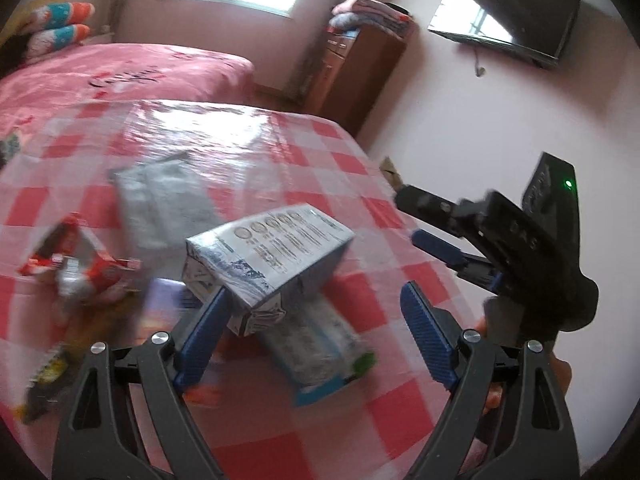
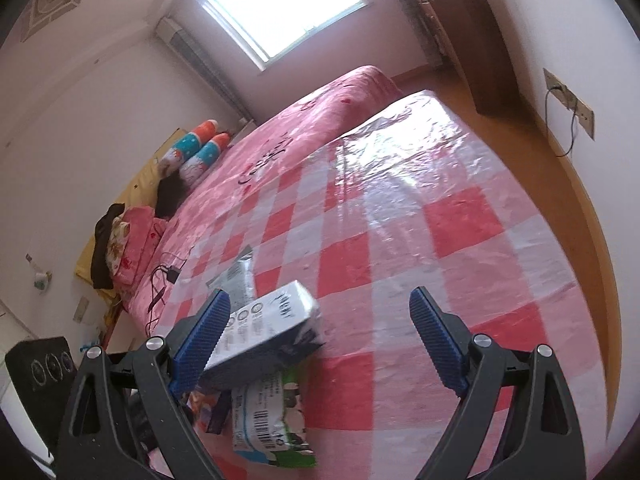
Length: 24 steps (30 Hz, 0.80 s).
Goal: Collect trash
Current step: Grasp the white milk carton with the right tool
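On the bench point(image 1: 248, 136), which carries a glossy red-and-white checked cover and stands just beside a bed point(image 1: 120, 68) with a pink spread, several pieces of trash lie grouped near the close edge. A blue-and-white carton point(image 1: 268, 260) lies on its side, resting partly across a flat white-and-green packet point(image 1: 320, 344); a grey pouch point(image 1: 164, 204) lies behind the carton, and a red-and-white wrapper point(image 1: 76, 268), blurred, lies to the carton's left in the left wrist view. The left claw point(image 1: 314, 320) hovers over this group with its jaws spread wide and released, the carton's near end just beside its left blue pad, no pad pressing on anything. The right claw point(image 1: 416, 216) appears at the right of the same view, over the bench edge, likewise spread and empty. In the right wrist view the carton point(image 2: 268, 332) sits just beside the left pad of the right claw point(image 2: 320, 328), the packet point(image 2: 272, 420) below it.
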Motion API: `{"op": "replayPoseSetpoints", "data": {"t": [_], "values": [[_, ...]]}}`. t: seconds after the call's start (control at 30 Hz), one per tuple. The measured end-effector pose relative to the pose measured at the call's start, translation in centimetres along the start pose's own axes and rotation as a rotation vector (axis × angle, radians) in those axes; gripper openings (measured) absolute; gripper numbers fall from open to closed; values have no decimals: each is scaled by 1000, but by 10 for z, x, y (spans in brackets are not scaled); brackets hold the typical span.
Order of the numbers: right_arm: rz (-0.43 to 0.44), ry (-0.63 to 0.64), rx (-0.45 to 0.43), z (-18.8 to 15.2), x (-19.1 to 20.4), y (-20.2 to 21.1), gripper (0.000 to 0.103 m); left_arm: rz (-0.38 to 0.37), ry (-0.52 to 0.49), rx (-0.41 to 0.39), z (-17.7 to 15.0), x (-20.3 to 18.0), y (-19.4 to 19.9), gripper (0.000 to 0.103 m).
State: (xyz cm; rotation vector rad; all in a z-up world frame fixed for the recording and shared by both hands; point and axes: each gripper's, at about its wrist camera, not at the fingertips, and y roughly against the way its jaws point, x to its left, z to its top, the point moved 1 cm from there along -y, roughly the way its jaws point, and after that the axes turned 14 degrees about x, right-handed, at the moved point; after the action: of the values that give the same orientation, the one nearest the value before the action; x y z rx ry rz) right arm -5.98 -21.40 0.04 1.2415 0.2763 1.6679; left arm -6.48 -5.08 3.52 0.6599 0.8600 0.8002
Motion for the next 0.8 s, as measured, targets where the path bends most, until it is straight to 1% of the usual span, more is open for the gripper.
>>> {"op": "replayPoseSetpoints", "data": {"t": [0.07, 0.2, 0.3, 0.4, 0.47, 0.53, 0.57, 0.67, 0.73, 0.8], "values": [[-5, -11, -5, 1, -4, 3, 90, -38, -7, 16, 1, -5, -11, 86], [-34, -35, -13, 1, -12, 5, 90, -70, -35, 37, 0, -18, -28, 86], [-67, -30, -1, 0, -13, 3, 90, -91, -51, 47, -3, -22, -26, 86], [-82, -22, 36, -2, -12, -4, 90, -77, -57, 42, -2, -20, -11, 86], [-73, -11, 54, -3, -6, -10, 90, -47, -40, 9, 2, -13, 3, 86], [-58, 5, 63, -4, 1, -14, 90, 39, 11, -16, 11, 0, 14, 86], [-49, 10, 65, -4, 4, -15, 90, 69, 41, -19, 16, 7, 19, 86], [-4, 24, 79, -6, 17, -22, 90, 161, 181, -15, 37, 38, 24, 86], [-2, 29, 81, -8, 23, -26, 90, 234, 269, 8, 51, 57, 21, 86], [3, 32, 84, -8, 28, -30, 90, 246, 325, 26, 63, 70, 15, 86]]}}
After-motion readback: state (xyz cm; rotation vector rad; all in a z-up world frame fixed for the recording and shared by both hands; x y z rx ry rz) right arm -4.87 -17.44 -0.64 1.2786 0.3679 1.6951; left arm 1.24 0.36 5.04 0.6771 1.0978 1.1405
